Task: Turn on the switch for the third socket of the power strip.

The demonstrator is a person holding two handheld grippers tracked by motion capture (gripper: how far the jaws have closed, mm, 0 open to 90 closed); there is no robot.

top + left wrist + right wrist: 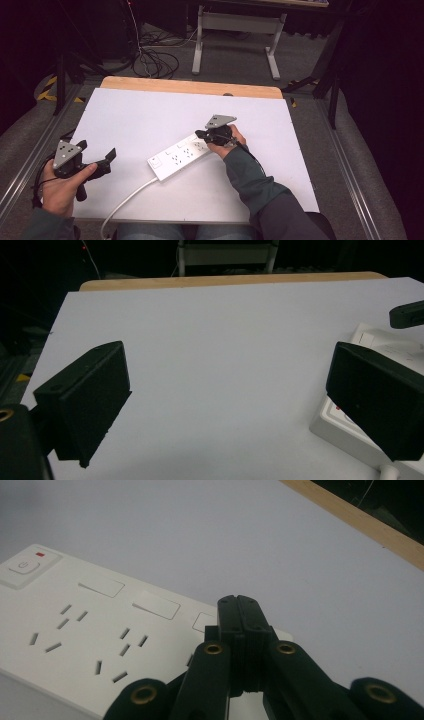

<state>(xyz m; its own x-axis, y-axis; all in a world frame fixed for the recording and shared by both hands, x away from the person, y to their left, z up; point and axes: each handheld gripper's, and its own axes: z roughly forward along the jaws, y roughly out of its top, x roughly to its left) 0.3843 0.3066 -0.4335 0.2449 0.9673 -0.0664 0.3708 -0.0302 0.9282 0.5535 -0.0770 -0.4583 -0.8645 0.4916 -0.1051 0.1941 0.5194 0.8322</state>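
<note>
Right gripper [243,611] clenched empty over the strip's [179,157] far end; pressing there could skid it. Left gripper [107,161] agape, beside the strip.

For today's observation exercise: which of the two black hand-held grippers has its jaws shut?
The right gripper, hovering over the far end of the white plastic power strip, has its jaws pressed together; the left gripper stands wide open, holding nothing.

We see the flat white bench [150,115] evenly lit, dark surroundings, soft shadows below, slight blur throughout.
</note>
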